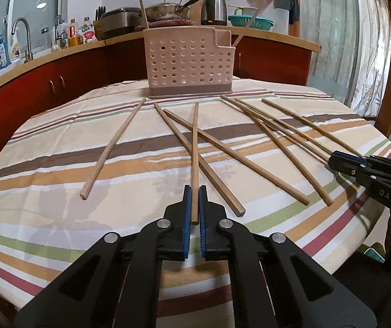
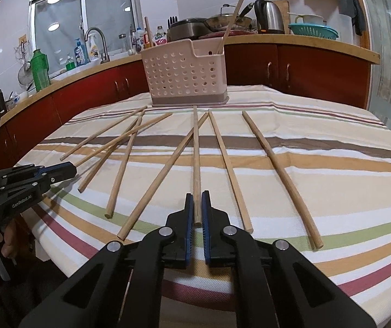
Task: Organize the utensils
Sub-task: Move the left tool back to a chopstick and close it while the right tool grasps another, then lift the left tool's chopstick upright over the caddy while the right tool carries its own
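"genrobot.ai" – left gripper (image 2: 58, 170), "das" – right gripper (image 1: 340, 162)

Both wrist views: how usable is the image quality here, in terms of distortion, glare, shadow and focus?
Left wrist view: strong fisheye bending of the countertop, dark vignette corners, chopsticks sharp, soft shadows on the tablecloth. Right wrist view: same curvature, ceiling lights reflected in the window, holder crisp, no motion blur.
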`<state>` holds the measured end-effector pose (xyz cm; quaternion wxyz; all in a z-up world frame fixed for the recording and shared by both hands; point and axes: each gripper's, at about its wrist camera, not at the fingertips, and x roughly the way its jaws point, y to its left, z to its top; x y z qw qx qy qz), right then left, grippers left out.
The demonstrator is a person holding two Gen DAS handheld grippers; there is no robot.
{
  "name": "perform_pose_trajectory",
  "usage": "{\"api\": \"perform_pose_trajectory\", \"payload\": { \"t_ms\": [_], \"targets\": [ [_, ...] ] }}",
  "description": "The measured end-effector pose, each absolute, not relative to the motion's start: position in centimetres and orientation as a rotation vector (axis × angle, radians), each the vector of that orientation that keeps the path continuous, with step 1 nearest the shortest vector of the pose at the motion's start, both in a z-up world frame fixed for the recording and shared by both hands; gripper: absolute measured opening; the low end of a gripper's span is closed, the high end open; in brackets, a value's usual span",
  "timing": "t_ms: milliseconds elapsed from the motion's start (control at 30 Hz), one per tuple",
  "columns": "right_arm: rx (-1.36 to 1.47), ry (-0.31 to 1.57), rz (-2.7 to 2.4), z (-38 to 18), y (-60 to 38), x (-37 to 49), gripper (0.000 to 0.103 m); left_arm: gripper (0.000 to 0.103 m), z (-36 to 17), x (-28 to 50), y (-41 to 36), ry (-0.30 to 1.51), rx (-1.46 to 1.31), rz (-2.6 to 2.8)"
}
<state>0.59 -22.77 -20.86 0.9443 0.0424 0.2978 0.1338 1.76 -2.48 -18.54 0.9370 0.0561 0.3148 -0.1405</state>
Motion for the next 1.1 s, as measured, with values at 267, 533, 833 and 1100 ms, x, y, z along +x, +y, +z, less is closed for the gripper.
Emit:
{"api": "perform_pose_trajectory", "payload": {
  "t_ms": [267, 533, 833, 1100],
  "targets": [
    [0.078, 0.533, 0.256, -18.4, -22.8, -0.3, 0.007, 0.006, -16.9, 1.3, -1.7, 0.591, 0.106, -0.261],
    [0.086, 0.417, 0.235, -14.4, -23.6, -1.2, 0.007, 0.006, -14.4, 1.0, -0.5, 0.525, 0.083, -0.224],
    [0.095, 0.310, 0.223, -9.7, -24.2, -1.2, 0.007, 0.006, -9.7, 0.2, 0.8, 0.417, 0.052, -0.194],
    [0.084, 0.256, 0.243, -7.0, -23.9, -0.2, 0.007, 0.006, -6.0, -0.3, 1.3, 0.341, 0.037, -0.196]
  ]
}}
